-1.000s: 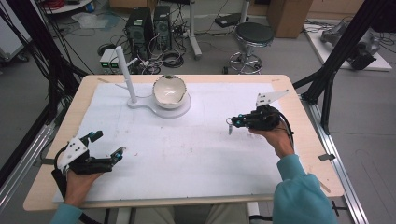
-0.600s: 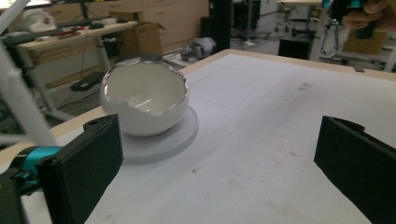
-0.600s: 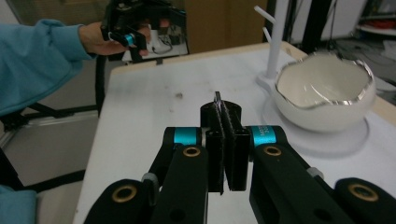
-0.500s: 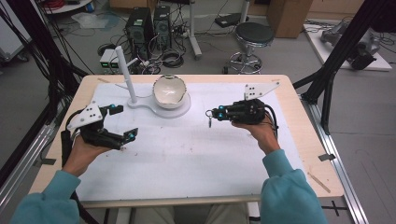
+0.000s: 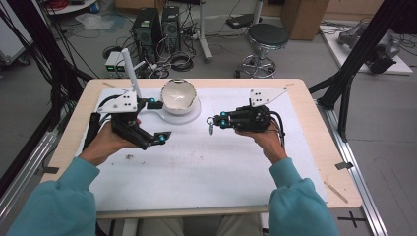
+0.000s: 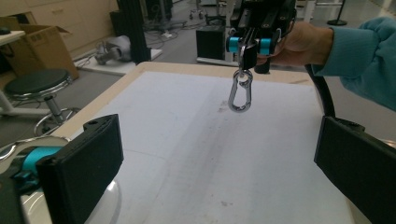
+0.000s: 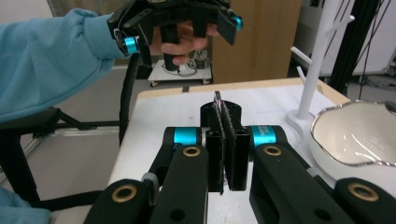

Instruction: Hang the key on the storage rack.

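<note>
White-covered tabletop (image 5: 206, 167) with both arms up over it, right hand-held gripper (image 5: 214, 121) pinched tight on a dangling steel carabiner (image 6: 240, 91), left hand-held gripper (image 5: 156, 122) gaping empty, so next is probably lining those jaws up for a handoff.

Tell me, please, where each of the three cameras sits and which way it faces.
High view: above the person's side, looking forward and down on the table; both sleeves, hands, the left gripper and right gripper show.
Left gripper view: on the left gripper, looking between its wide-apart jaws across the table at the right gripper pinching a carabiner.
Right gripper view: on the right gripper, looking along its shut jaws toward the left gripper.
Shared: the bowl and white rack appear in the high and right gripper views.
</note>
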Demonstrator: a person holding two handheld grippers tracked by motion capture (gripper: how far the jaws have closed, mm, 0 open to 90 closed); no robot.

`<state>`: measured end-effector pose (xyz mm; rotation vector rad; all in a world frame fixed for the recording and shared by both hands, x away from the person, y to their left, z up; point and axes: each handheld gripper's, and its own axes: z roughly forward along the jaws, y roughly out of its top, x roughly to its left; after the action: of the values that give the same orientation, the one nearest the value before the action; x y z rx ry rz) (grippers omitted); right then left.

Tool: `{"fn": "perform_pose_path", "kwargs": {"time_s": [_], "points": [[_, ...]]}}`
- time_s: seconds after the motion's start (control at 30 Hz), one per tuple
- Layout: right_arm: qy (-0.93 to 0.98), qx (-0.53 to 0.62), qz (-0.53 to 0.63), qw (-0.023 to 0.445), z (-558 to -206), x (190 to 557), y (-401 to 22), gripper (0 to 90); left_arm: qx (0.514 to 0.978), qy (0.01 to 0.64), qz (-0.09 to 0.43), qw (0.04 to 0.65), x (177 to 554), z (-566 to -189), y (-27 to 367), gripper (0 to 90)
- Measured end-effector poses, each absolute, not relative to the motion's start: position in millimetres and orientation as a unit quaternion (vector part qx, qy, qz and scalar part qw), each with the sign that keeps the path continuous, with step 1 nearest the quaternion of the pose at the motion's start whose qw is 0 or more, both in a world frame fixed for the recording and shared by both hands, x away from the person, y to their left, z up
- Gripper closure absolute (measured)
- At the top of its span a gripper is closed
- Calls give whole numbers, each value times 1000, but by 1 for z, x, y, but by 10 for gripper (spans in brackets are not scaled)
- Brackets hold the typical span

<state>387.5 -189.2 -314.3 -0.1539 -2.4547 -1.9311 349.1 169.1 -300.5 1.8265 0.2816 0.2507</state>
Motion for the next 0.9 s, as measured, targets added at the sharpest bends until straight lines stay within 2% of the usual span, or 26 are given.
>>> {"fn": "perform_pose_path", "kwargs": {"time_s": [0.47,0.9], "points": [[-779,-31,-626,21,-313,387,-166,889,796,92,50,596,361,-300,134,18],[-779,-27,-625,31,-317,388,-155,889,805,87,33,586,361,-304,126,37]]}}
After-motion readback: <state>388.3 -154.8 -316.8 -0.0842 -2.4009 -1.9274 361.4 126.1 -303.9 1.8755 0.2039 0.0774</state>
